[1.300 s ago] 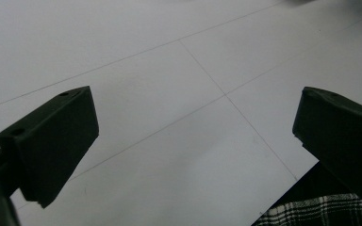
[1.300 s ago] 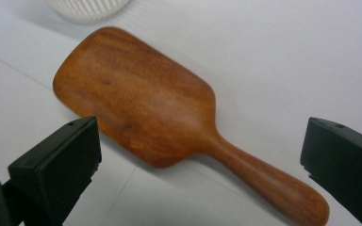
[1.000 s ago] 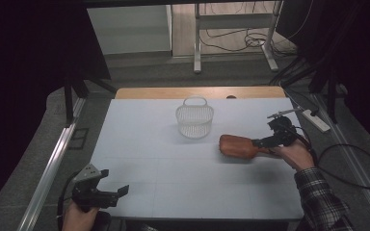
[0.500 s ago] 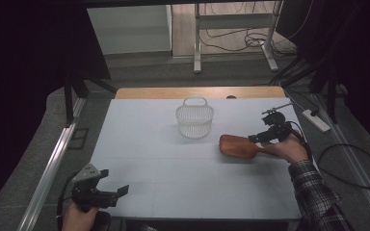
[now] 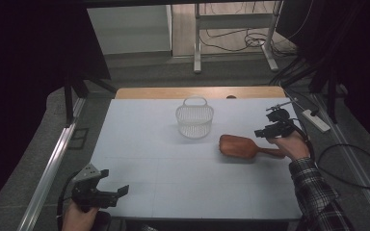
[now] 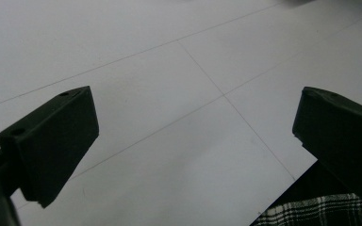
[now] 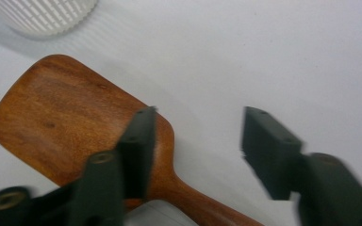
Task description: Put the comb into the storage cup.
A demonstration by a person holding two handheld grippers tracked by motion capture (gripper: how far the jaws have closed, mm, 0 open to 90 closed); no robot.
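While the brush (image 5: 239, 146) lies flat nr the table's (image 5: 139, 139) right edge, head toward the basket (image 5: 194, 121), the R gripper (image 5: 269, 131) is held just above its handle end w/ jaws spread wide, nothing between them. Nr the front-left corner the L gripper (image 5: 107, 192) is held low over bare table, jaws also wide apart, empty. The basket is seen upright toward the back edge, apart from the brush.

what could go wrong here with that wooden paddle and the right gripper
1. The right gripper is open and off to one side of the wooden paddle; one jaw sits over the neck, the other over bare table. Closing now would likely miss or nudge it.
2. The white basket stands close beyond the paddle's head; a push might knock into it.
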